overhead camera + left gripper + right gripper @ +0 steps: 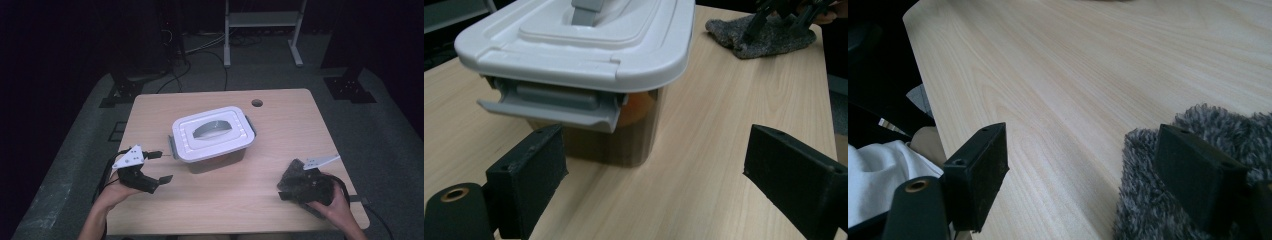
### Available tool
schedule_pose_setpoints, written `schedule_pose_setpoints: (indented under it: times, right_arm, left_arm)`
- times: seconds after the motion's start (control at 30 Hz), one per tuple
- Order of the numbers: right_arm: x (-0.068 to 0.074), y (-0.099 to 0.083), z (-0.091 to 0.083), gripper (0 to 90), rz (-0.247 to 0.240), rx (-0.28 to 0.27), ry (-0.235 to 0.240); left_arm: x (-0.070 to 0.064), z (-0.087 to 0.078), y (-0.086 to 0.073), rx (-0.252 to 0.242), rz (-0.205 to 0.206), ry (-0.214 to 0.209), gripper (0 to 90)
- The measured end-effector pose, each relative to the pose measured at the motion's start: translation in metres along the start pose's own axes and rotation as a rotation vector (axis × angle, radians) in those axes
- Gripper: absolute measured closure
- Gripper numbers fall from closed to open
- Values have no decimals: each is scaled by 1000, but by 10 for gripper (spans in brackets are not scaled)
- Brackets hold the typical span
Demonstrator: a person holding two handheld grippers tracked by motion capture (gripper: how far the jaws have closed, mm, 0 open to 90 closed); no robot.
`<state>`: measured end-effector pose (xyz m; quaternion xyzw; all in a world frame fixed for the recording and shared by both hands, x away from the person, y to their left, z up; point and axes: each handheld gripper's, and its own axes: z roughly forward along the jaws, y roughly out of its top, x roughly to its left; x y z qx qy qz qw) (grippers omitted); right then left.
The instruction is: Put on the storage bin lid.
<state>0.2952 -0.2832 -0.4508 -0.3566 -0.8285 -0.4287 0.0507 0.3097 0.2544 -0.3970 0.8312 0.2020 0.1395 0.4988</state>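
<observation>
The left gripper [654, 170] has its fingers [529, 175] spread apart over bare wood near the tabletop's [280, 107] left edge, facing the grey latch [554, 107] of the box [212, 137]. That white-lidded, dark-walled box sits mid-tabletop, open wood all round. By the right front corner, the right gripper [1080, 180] stands with fingers apart, one finger on the fuzzy grey cloth [1168, 200].

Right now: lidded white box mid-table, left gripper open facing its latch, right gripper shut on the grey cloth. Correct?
Not quite. The right gripper is open, one jaw over the grey cloth, as the right gripper view shows. The box and the open left gripper are as stated.
</observation>
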Motion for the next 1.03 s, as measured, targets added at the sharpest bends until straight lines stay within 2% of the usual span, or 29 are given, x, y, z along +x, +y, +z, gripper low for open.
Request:
schedule_pose_setpoints:
  times: [0.2,0.43,0.6,1.03]
  right_arm:
    - [0,0,0,205,-1,1,0]
    - [0,-1,-2,206,3,-4,-1]
    - [0,-1,-2,206,3,-6,2]
    - [-1,-2,-3,206,3,-13,4]
  left_arm:
    - [-1,-3,-11,18,-6,7,93]
    - [-2,-4,-24,10,-34,17,93]
    - [-3,0,-30,26,-35,4,93]
    - [-7,8,-42,68,-28,4,85]
